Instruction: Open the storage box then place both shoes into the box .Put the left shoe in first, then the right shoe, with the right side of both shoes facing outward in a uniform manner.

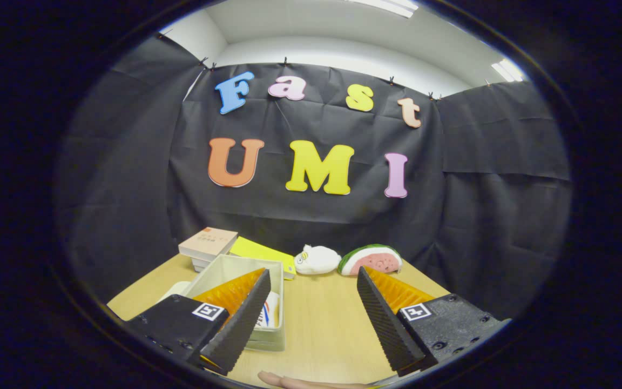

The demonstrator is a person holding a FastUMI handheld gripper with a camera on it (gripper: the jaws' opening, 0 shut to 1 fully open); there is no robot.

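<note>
At the bottom centre of the frame a bit of a hand (311,382) lies on the wooden table (322,329). Just above it the gripper (311,281) is spread wide, its ribbed black fingers (241,324) gripping nothing, bare tabletop between them. Behind the left finger, lower left of centre, sits the storage box (259,267), pale and translucent, with a shoe (269,314) showing inside, mostly hidden by the finger. Farther back, left of centre, a stack of books (208,243) and a yellow folder (262,251); at centre a white plush toy (316,260) and a watermelon-slice plush (373,259) beside it
</note>
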